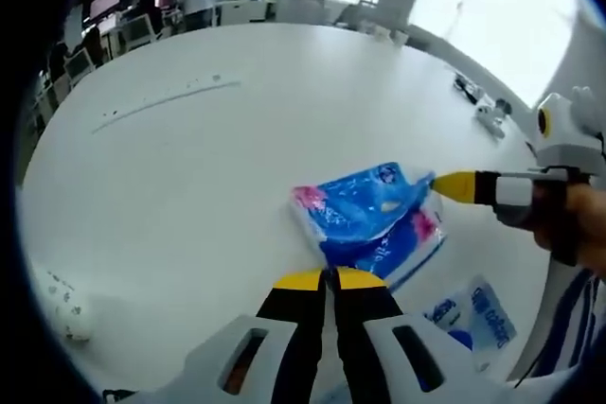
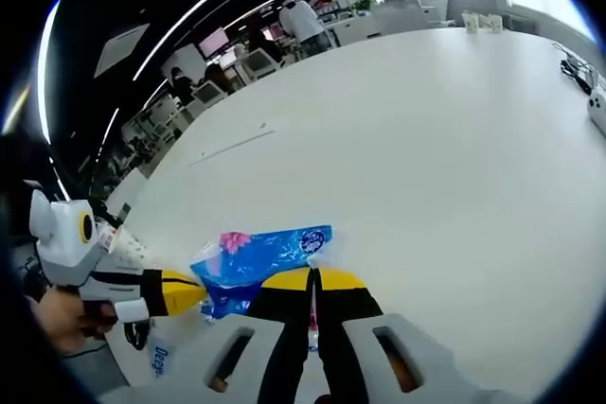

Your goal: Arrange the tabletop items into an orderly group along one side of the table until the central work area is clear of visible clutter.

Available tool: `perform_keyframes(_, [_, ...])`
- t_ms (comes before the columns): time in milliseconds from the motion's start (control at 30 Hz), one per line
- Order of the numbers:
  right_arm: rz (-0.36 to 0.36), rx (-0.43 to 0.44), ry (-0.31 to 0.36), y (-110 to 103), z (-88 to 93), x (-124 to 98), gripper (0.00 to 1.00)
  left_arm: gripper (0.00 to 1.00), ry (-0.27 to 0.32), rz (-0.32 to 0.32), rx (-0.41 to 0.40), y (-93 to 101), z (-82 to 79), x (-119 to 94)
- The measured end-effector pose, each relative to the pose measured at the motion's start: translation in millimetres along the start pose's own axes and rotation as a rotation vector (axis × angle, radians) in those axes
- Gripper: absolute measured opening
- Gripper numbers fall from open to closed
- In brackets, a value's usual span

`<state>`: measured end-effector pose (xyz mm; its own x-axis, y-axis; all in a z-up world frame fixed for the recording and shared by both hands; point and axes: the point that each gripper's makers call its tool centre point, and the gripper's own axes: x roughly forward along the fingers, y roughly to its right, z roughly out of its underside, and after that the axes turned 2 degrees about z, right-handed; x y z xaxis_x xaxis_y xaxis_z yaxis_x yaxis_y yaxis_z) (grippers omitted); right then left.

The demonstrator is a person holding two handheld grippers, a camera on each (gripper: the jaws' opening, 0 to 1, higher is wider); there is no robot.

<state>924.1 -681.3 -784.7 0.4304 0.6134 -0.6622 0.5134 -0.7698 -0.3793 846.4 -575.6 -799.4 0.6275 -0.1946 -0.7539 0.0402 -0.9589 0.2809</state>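
Near the table's [image 1: 189, 139] close edge lies a blue tissue pack [image 1: 371, 215]. Left gripper [image 1: 329, 281] hovers just short of it, jaws pressed together and empty. Right gripper [image 2: 312, 281] pinches the pack's thin edge, jaws closed on it. A second flat blue-and-white packet [image 1: 473, 314] lies nearer, at right.

Left gripper [image 1: 329, 278] with yellow-tipped jaws closed together, blue tissue pack [image 1: 371, 215] on white table [image 1: 189, 167], right gripper [image 1: 441, 184] pinching the pack's edge, second packet [image 1: 475, 314] nearby
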Motion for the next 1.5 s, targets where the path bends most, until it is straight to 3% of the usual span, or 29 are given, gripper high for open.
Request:
perform_keyframes(67, [0.003, -0.001, -0.001, -0.5, -0.3, 0.5, 0.00, 0.00, 0.005, 0.004, -0.032, -0.9, 1.2, -0.5])
perform_keyframes(267, [-0.005, -0.023, 0.001, -3.8, 0.0, -1.4, 0.00, 0.02, 0.006, 0.014, -0.029, 3.2, 3.0, -1.3])
perform_keyframes(333, [-0.012, -0.039, 0.005, -5.3, -0.5, -1.5, 0.00, 0.08, 0.003, 0.018, -0.046, 3.9, 4.6, -1.3])
perform_keyframes(533, [-0.028, -0.068, -0.009, -9.9, 3.3, -4.4, 0.22, 0.29, 0.012, 0.005, -0.057, 3.0, 6.5, -3.7])
perform_keyframes(800, [-0.028, -0.095, 0.001, -8.5, 2.5, -15.5, 0.23, 0.43, 0.034, -0.021, -0.048, -1.1, -0.8, -18.1])
perform_keyframes(1500, [-0.053, -0.082, 0.046, -32.7, 4.7, -69.4, 0.21, 0.40, 0.074, -0.080, -0.021, -9.8, -5.7, -82.8])
